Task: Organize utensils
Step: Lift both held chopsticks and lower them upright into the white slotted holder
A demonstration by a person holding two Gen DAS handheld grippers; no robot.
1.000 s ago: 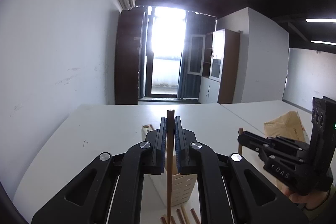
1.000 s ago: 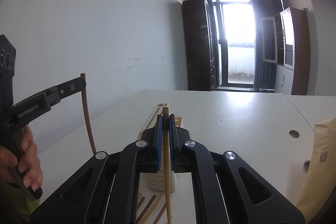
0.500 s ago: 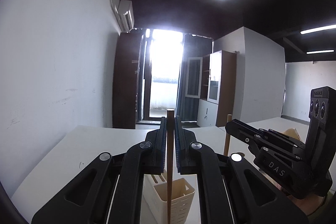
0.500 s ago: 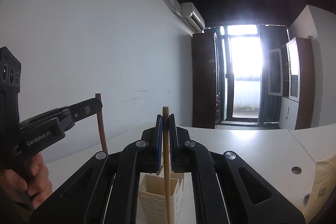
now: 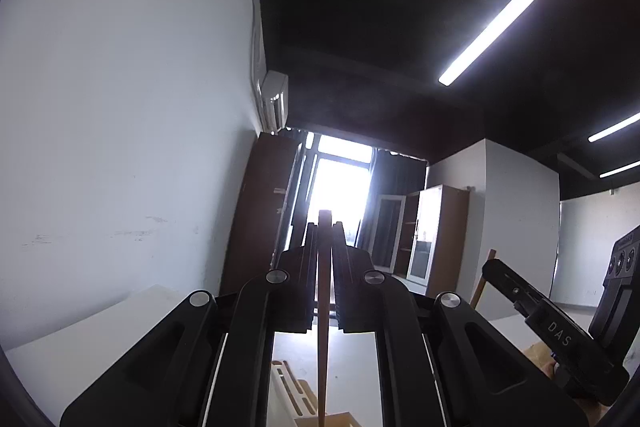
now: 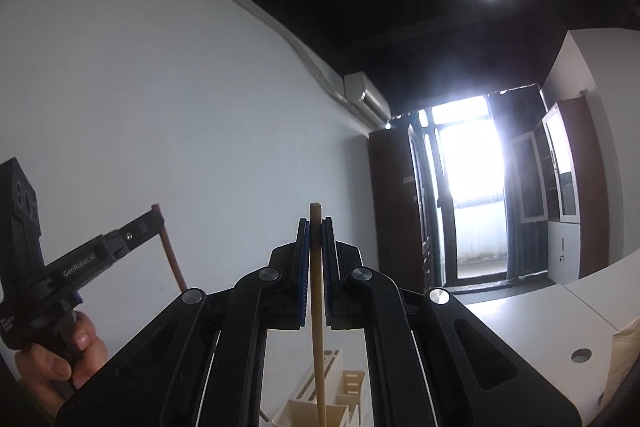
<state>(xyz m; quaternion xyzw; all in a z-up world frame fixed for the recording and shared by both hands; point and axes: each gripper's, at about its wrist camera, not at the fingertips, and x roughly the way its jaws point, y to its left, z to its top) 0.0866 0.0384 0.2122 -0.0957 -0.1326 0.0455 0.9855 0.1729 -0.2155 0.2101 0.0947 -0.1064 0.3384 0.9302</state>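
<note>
Table (image 6: 532, 323), white: far edge running toward the window at 1 o'clock, surface lying open at 3 o'clock. Holder (image 6: 340, 403), cream, slotted: sitting at 6 o'clock, directly beneath both grippers. Left gripper (image 5: 325, 231): fingers pressing together, pinching a dark brown chopstick (image 5: 323, 327) hanging upright above the holder. Right gripper (image 6: 316, 227): fingers pressing together, pinching a pale chopstick (image 6: 318, 327) pointing down into the holder.

Two chopsticks: one dark (image 5: 323, 307), one pale (image 6: 317, 291); one holder (image 6: 340, 403); two grippers (image 5: 325, 227) (image 6: 316, 223).
</note>
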